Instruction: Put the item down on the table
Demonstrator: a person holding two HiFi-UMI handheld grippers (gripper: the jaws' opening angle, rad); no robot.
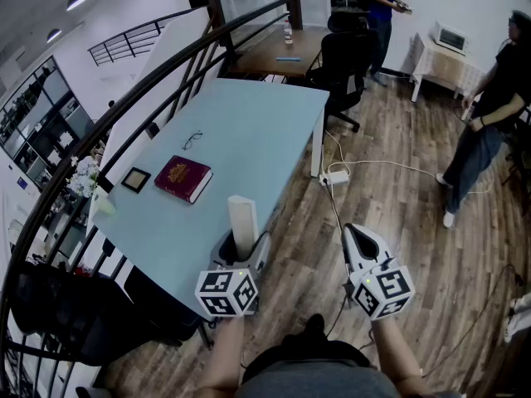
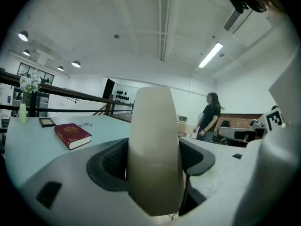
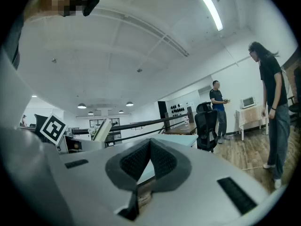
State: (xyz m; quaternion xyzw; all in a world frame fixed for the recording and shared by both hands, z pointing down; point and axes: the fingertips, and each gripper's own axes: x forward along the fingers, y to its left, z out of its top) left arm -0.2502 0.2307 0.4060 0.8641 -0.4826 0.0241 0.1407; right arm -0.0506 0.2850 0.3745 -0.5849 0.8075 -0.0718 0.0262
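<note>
1. Two claws show in my head view, the left claw (image 1: 245, 254) and the right claw (image 1: 355, 235), both near the close end of the pale blue surface (image 1: 249, 131).
2. Only the head view gives me the power strip (image 1: 336, 177) on the wooden floor (image 1: 398, 222) and the glasses (image 1: 192, 139). The left gripper view adds what the head view cannot resolve: both dark pads (image 2: 113, 161) lie against the sides of the block (image 2: 155, 145). The right gripper view shows that claw's pads (image 3: 162, 161) meeting at their tips, closed on nothing.
3. My count from the head view: one cream block, one red book (image 1: 183, 177), one pair of glasses, one small dark frame (image 1: 135, 179), and two people, one person (image 1: 380, 11) at the far desk and another person (image 1: 494, 114) at the right.
4. The block stands upright, clamped between the left claw's jaws, over the surface's near corner. I cannot tell whether its foot touches the surface. The book lies well beyond it.
</note>
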